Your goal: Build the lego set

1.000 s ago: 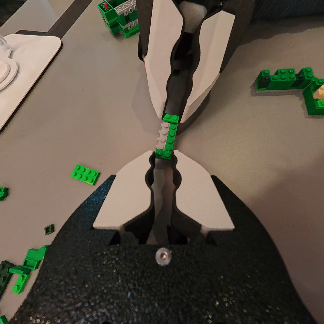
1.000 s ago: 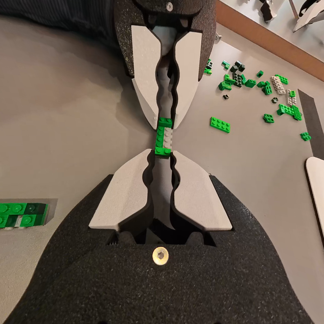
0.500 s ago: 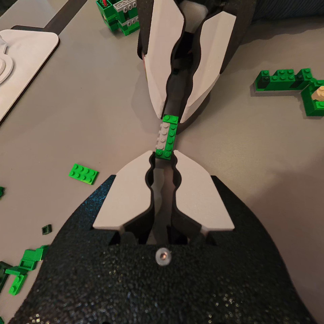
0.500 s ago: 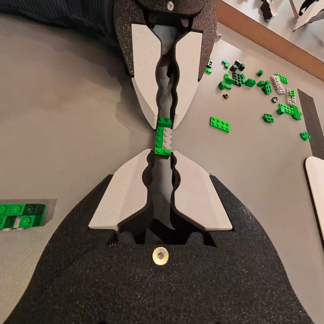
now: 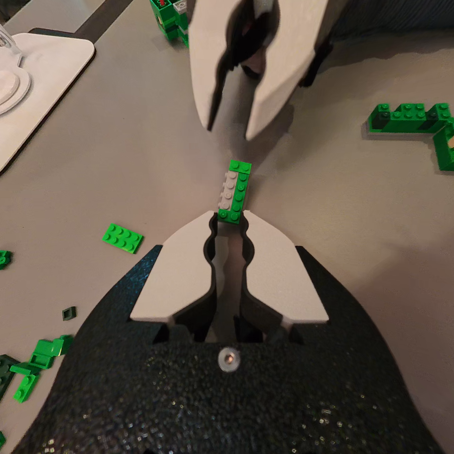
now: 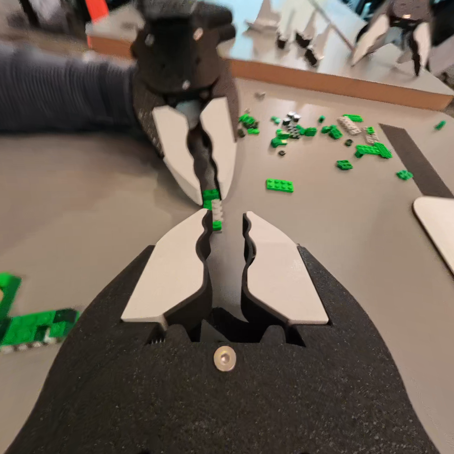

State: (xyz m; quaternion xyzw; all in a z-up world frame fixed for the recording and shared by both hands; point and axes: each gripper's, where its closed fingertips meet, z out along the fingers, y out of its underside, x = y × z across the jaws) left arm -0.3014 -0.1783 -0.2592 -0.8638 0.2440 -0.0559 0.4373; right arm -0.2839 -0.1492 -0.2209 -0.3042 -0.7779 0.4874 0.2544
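A grey table (image 5: 122,152) is seen from 2 handheld grippers that face each other across it.

The left gripper (image 5: 229,216) is pressed together on the near end of a small green and grey brick assembly (image 5: 234,191). This is a narrow strip: a row of green studs down one side, a row of grey studs down the other, and a green brick capping each end. It sticks out forward from the left gripper's fingertips, and its far end is free.

The right gripper (image 5: 227,130) sits just beyond that free end, blurred, with its 2 fingers spread apart and nothing between them. In the right wrist view the same assembly (image 6: 213,208) appears just beside the right gripper's left finger (image 6: 177,265), not between the fingertips, while the left gripper (image 6: 211,194) pinches its far end. A dark ribbed sleeve (image 6: 61,93) lies behind the left gripper.

Loose pieces lie around. A flat green plate (image 5: 122,238) with 2 rows of studs rests left of the left gripper. A small dark green square tile (image 5: 68,314) and a cluster of green bricks (image 5: 36,361) lie nearer the lower left edge. An L-shaped green wall section (image 5: 412,118) stands well apart to the right. A taller green and grey build (image 5: 172,22) stands at the far edge, partly cut off. A white board (image 5: 44,81) with rounded corners lies at the far left.
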